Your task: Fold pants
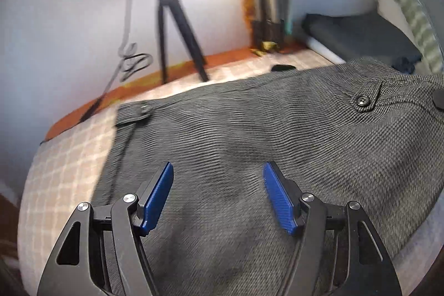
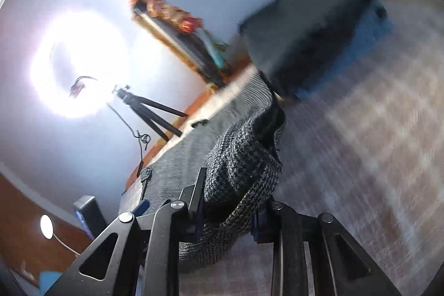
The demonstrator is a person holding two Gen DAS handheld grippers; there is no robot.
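Dark grey woven pants [image 1: 249,146] lie spread on a checked bed cover [image 1: 63,174], with buttoned pocket flaps at the far left and far right. My left gripper [image 1: 217,179] is open and empty, its blue pads [image 1: 159,196] hovering just above the pants' middle. My right gripper [image 2: 230,201] is tilted hard to one side and is shut on a bunched fold of the pants [image 2: 244,168], which is lifted off the bed. Its pads are mostly hidden by the cloth.
A black tripod [image 1: 177,27] and a bright ring light [image 2: 75,60] stand by the white wall behind the bed. Dark folded cloth [image 1: 358,38] and a striped pillow [image 1: 408,2] lie at the far right. A small black object [image 1: 283,68] lies near the bed's far edge.
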